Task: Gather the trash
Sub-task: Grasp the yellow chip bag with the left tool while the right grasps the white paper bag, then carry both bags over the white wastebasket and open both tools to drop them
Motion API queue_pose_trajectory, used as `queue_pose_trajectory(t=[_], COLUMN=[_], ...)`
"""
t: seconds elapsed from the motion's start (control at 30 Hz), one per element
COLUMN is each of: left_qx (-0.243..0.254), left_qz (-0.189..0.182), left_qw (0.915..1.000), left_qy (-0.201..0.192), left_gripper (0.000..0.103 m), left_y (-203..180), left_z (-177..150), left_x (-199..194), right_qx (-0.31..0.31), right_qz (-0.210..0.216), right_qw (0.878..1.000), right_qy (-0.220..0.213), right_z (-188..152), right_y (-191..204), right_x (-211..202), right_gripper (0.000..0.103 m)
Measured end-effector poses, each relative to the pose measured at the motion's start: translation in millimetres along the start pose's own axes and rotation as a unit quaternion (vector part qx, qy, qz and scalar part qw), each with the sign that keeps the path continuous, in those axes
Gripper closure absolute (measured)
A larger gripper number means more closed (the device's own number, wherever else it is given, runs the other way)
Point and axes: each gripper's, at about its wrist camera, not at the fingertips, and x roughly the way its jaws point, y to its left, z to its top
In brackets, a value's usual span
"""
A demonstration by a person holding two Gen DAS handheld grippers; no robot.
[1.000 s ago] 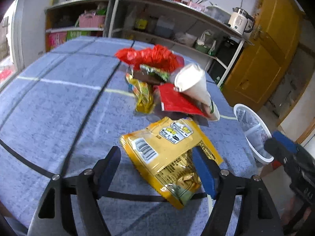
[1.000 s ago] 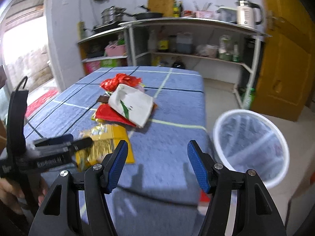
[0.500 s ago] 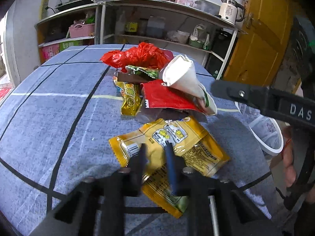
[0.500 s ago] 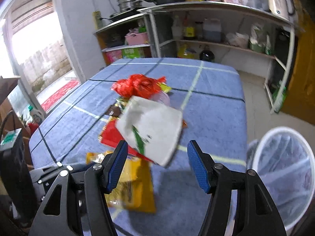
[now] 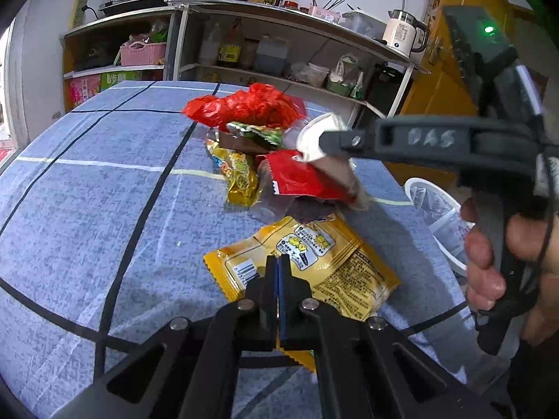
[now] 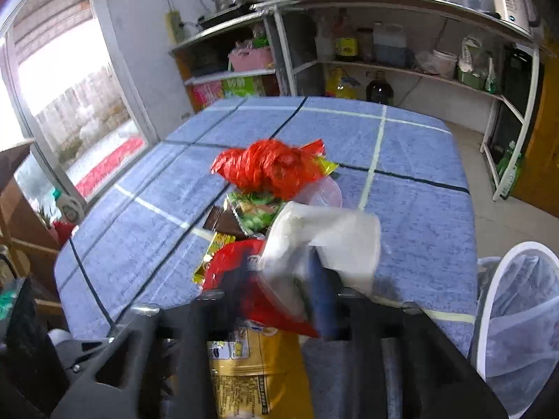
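Lying flat beneath the closed left gripper (image 5: 278, 272), the yellow snack bag (image 5: 314, 262) has its near edge hidden by the jaws; a pinch cannot be confirmed. Just ahead, the right gripper (image 6: 279, 279), blurred, jaws just closing, has the white paper bag (image 6: 328, 234) and red wrapper (image 6: 237, 262) between them; contact unclear. Red plastic bag (image 6: 269, 164) beyond. Bin (image 6: 517, 314) right, cut off.

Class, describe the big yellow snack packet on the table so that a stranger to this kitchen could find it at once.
Start at the blue checked tablecloth and find the heap of wrappers topped by a red plastic bag. Nearest the table's edge, apart from the heap's centre, lies the yellow packet: flat, largest, with a barcode and cartoon panels.
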Motion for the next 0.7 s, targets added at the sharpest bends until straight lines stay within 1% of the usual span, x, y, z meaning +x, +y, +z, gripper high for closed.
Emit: queue_pose_trajectory(t=[0.03, 0.17, 0.37, 0.4, 0.47, 0.5, 0.57, 0.6, 0.63, 0.67, 0.7], left_qx=[0.0, -0.005, 0.0, 0.006, -0.003, 0.002, 0.008, 0.015, 0.022, 0.027, 0.032], left_qz=[-0.003, -0.014, -0.018, -0.025, -0.015, -0.011, -0.001, 0.002, 0.001, -0.003, -0.009], left_qw=[1.0, 0.9999, 0.9995, 0.9994, 0.9995, 0.9997, 0.9997, 0.9997, 0.9996, 0.9995, 0.9994], left_qy=[-0.001, -0.006, -0.024, -0.022, -0.026, -0.024, -0.022, -0.02, -0.018, -0.015, -0.012], left_gripper=[0.103, 0.103, 0.103, 0.103, 0.103, 0.102, 0.093, 0.069, 0.043, 0.035, 0.033], left_y=[0.2, 2.9, 2.7, 2.6, 8.0, 8.6, 9.2, 7.8, 6.8, 5.4, 3.1], left_z=[0.2, 0.2, 5.3, 6.1, 7.0, 8.4, 9.1, 10.0, 10.1, 9.2, 7.7], left_x=[-1.2, -8.7, -25.0, -25.2, -25.6, -24.4, -22.3, -20.5, -18.5, -16.8, -15.2], right_qx=[-0.002, -0.008, -0.003, -0.002, 0.002, 0.005, 0.011, 0.012, 0.016, 0.02, 0.022], right_qz=[-0.001, -0.017, -0.018, -0.02, -0.021, -0.02, -0.019, -0.019, -0.019, -0.018, -0.019], right_qw=[1.0, 1.0, 0.999, 0.999, 0.999, 0.999, 0.999, 0.999, 0.999, 0.999, 0.998], right_qy=[0.0, -0.01, -0.027, -0.03, -0.036, -0.038, -0.043, -0.044, -0.046, -0.047, -0.048], right_z=[-0.5, -3.9, -11.6, -14.0, -18.7, -20.7, -25.8, -27.5, -30.5, -33.3, -35.4], right_y=[0.5, -0.9, -11.1, -13.2, -17.1, -19.0, -23.9, -24.9, -28.0, -31.1, -32.4], right_x=[0.3, -8.4, -32.7, -37.6, -47.5, -52.2, -61.3, -64.4, -69.2, -73.1, -75.4], right_gripper=[0.078, 0.087, 0.087, 0.087, 0.087, 0.087, 0.087, 0.087, 0.087, 0.087, 0.087])
